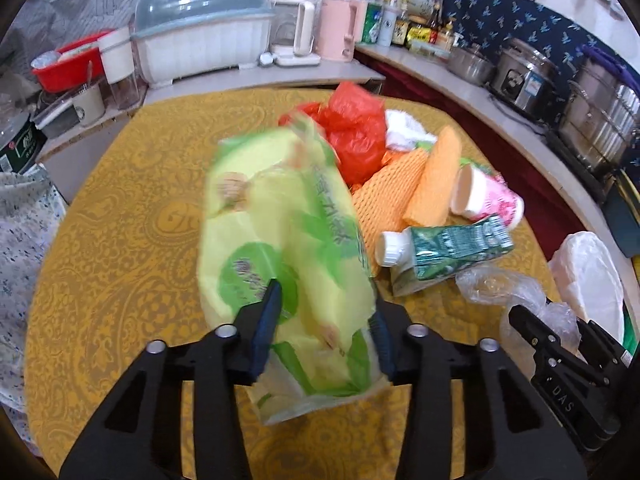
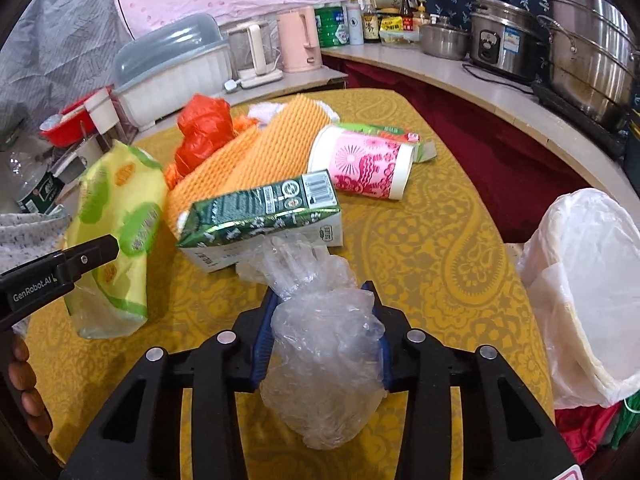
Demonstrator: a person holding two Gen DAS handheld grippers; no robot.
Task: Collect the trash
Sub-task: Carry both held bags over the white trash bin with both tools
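1. Left wrist view: the left gripper (image 1: 324, 312) clamps a yellow-green wrapper (image 1: 280, 216), blurred, its jaws partly closed on it above the yellow table (image 1: 120, 208).
2. Right wrist view: the right gripper (image 2: 322, 312) pinches a clear bag (image 2: 320, 344).
3. A green carton (image 2: 260, 216), pink cup (image 2: 360, 164) and red bag (image 2: 204, 128) lie beyond; a lined bin (image 2: 588, 288) stands right.

Yellow-green wrapper (image 1: 280, 216), red bag (image 1: 356, 128), gold paisley tablecloth (image 1: 132, 200).
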